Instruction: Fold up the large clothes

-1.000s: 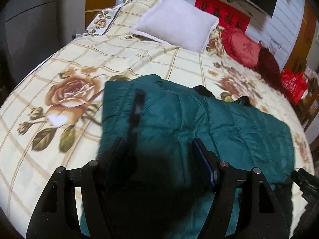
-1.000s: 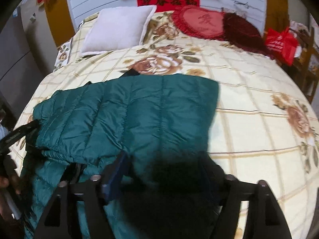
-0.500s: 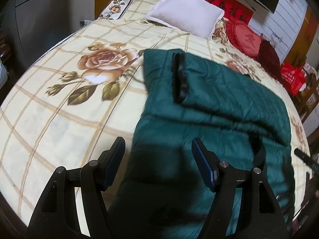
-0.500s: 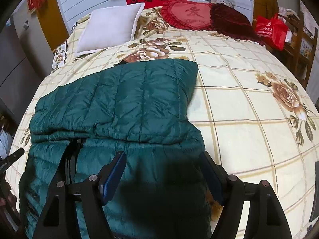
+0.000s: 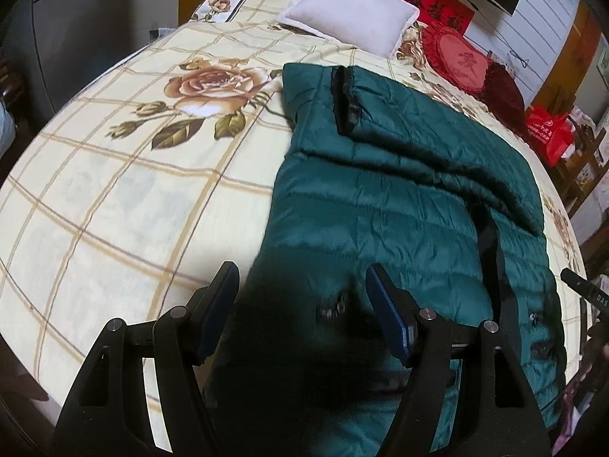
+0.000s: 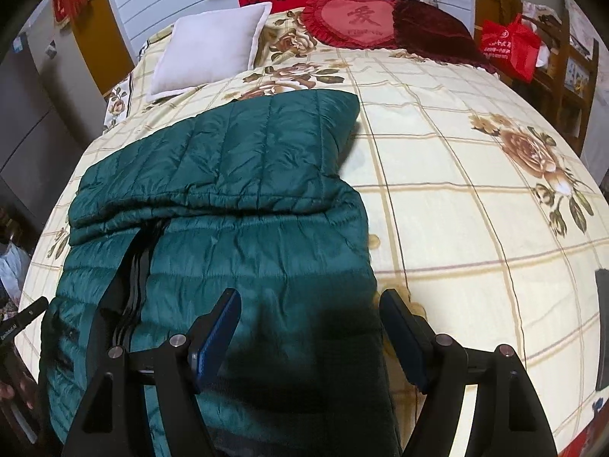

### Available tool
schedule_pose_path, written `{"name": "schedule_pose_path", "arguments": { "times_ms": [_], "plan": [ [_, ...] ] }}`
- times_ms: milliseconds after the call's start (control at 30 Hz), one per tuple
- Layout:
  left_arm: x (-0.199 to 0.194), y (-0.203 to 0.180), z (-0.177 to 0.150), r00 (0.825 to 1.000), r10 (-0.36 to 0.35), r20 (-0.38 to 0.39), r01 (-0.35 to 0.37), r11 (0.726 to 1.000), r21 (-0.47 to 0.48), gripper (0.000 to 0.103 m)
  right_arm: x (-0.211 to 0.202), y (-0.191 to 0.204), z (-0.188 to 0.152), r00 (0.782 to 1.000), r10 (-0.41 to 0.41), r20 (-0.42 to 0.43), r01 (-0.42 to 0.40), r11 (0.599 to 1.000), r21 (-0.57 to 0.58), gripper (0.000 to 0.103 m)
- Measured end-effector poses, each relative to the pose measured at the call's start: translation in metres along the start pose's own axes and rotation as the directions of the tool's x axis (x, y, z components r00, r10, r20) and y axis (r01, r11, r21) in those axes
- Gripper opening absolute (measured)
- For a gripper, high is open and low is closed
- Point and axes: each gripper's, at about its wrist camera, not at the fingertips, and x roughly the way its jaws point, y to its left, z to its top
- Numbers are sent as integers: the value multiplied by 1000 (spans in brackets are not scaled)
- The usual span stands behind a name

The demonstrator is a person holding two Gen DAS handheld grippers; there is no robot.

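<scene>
The left gripper (image 5: pixel 302 304) stands wide open with nothing between its blue-padded fingers (image 5: pixel 388 316), hovering over the near part of a dark green quilted down jacket (image 5: pixel 399 198). The left finger sits over bare bedspread, the right over the jacket. The right gripper (image 6: pixel 310 327) is likewise spread wide and grips nothing; its left finger (image 6: pixel 217 335) hangs above the jacket (image 6: pixel 228 236), its right finger over the jacket's edge.

The jacket lies flat on a cream bedspread (image 5: pixel 114 209) printed with tan grid lines and brown roses. In the left wrist view it runs from 6 o'clock up toward 12, with a sleeve folded across the upper body and its black cuff (image 5: pixel 344 99) near 12 o'clock. In the right wrist view a folded quilted panel lies across the jacket's top, and a black zipper line (image 6: pixel 137 266) runs down at 9 o'clock.

Beyond the jacket, a white square pillow (image 6: pixel 213 49) lies at 11 o'clock, a red heart-shaped cushion (image 6: pixel 354 19) at 12, and a red plastic bag (image 6: pixel 510 45) at 1 o'clock.
</scene>
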Motion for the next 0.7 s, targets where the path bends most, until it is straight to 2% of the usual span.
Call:
{"name": "schedule_pose_path", "arguments": {
  "times_ms": [700],
  "plan": [
    [-28,20,-50,997,-34,-72,34,999,-5,69,-26,-9,-56,999,32,-38,-32,999,0,73]
  ]
}}
